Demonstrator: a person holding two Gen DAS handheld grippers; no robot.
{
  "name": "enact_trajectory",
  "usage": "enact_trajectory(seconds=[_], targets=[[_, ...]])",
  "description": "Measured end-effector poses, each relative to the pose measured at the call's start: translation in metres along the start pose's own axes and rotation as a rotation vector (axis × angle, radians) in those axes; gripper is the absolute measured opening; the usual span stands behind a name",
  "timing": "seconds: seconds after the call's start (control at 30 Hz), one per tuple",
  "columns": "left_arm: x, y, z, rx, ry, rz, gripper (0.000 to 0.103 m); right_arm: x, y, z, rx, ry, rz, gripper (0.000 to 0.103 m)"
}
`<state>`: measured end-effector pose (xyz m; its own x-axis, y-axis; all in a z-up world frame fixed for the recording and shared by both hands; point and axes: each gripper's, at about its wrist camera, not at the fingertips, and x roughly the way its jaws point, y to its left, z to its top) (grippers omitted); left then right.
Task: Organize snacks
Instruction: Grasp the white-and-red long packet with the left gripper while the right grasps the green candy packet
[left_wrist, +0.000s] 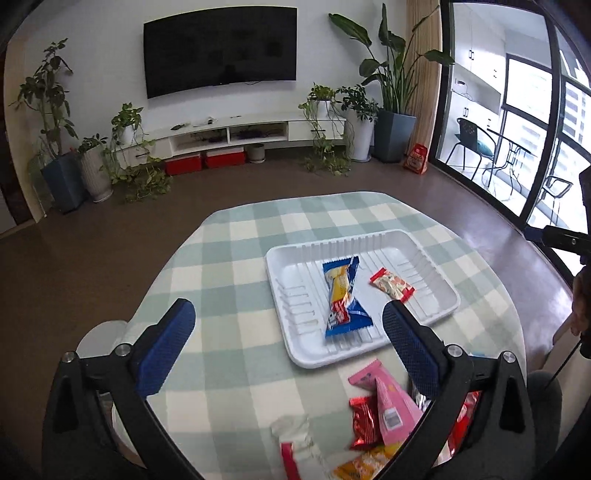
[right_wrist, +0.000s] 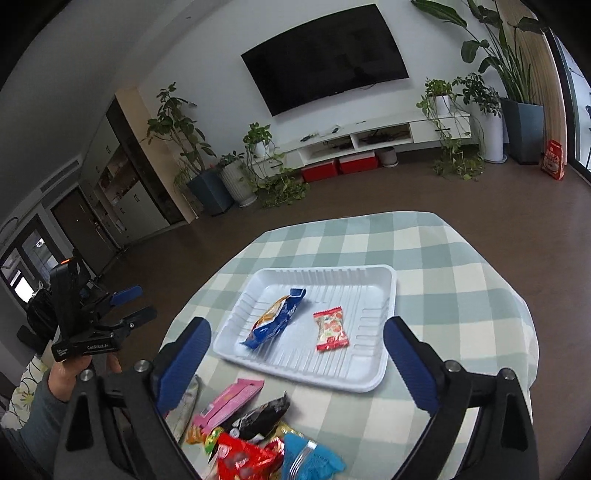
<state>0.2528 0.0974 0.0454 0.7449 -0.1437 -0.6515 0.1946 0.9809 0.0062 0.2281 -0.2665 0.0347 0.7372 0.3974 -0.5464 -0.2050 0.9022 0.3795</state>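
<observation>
White foam tray (left_wrist: 295, 354): centre frame on checked tabletop (left_wrist: 221, 236); holds blue wrapper (left_wrist: 343, 295) and red candy (left_wrist: 392, 285).
Loose snack pile (right_wrist: 258, 435): bottom edge.
Left gripper (left_wrist: 289, 334), right gripper (right_wrist: 297, 356): fingers apart, empty.
Advice: pick singly from pile's edge.

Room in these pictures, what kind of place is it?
Most likely a home living room: a wall-mounted television above a low white media console, potted plants along the wall, and a table with a checked cloth.

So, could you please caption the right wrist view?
Open right tongs above a white tray holding a blue snack and red candy.
</observation>
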Motion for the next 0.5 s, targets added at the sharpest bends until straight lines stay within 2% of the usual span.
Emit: enact_trajectory(seconds=[0.07, 0.17, 0.33, 0.5], targets=[[-0.017, -0.003, -0.026, -0.002, 0.051, 0.05, 0.103, -0.017, 0.007, -0.021, 0.0, -0.007, -0.025, 0.097], [-0.034, -0.004, -0.069, -0.046, 0.076, 0.034, 0.103, -0.038, 0.017, -0.061, -0.001, -0.033, -0.096, 0.097], [-0.014, 0.004, -0.126, -0.179, 0.235, 0.057, 0.103, -0.047, 0.026, -0.126, 0.021, 0.028, -0.174, 0.096], [0.007, 0.0, -0.147, -0.172, 0.318, 0.102, 0.103, -0.052, 0.036, -0.165, 0.056, 0.054, -0.186, 0.093]])
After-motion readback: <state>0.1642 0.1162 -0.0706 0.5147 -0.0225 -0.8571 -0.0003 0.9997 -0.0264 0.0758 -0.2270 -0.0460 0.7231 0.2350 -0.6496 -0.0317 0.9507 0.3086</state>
